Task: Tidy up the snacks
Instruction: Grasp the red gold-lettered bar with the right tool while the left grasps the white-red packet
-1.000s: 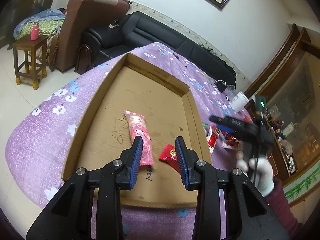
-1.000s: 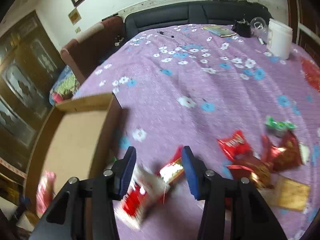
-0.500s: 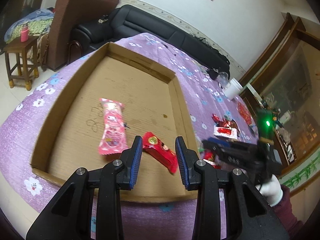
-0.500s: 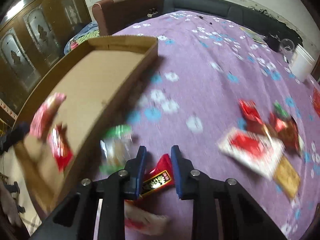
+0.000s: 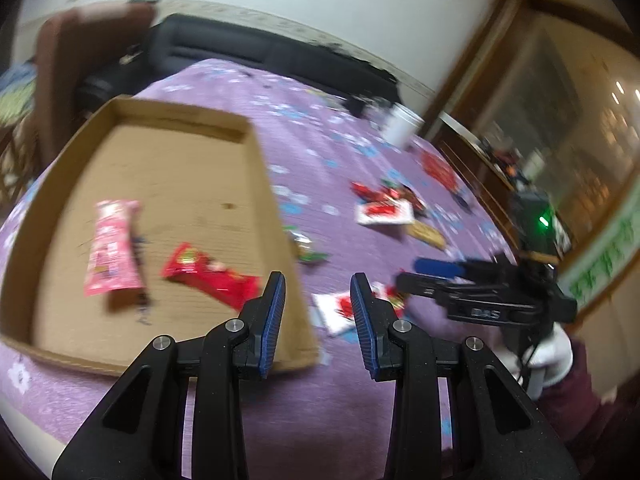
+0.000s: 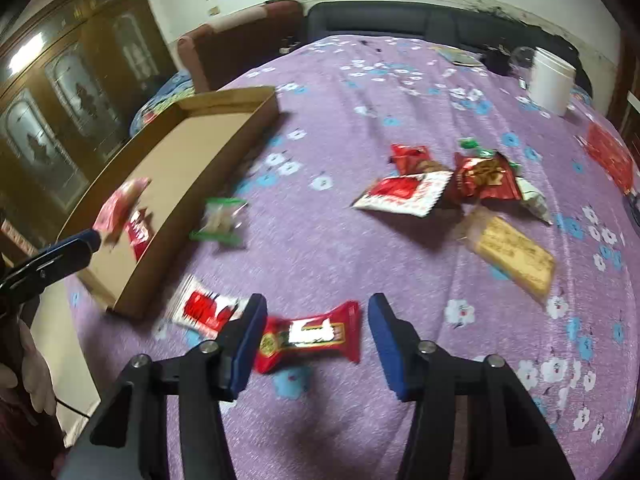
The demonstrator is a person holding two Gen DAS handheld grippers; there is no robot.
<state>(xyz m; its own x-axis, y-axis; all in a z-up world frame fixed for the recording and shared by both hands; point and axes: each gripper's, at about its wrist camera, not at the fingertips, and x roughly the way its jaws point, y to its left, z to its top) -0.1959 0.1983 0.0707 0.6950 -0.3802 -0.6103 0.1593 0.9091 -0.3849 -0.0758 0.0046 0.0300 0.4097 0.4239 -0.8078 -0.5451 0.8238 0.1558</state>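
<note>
The right gripper [image 6: 314, 338] jaws have just been opening; a red foil snack packet [image 6: 310, 336] lies loose between them at lower centre. The left gripper [image 5: 316, 320] is narrowly open and empty. Current step, judged: grasping. Next: close, then carry to the shallow cardboard tray [image 6: 224, 98] at upper left. Only the left view shows the right hand [image 5: 554, 354].

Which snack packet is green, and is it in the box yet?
The small green-edged packet, the only green one lying alone; it sits on the purple cloth just outside the cardboard box, not in it.
</note>
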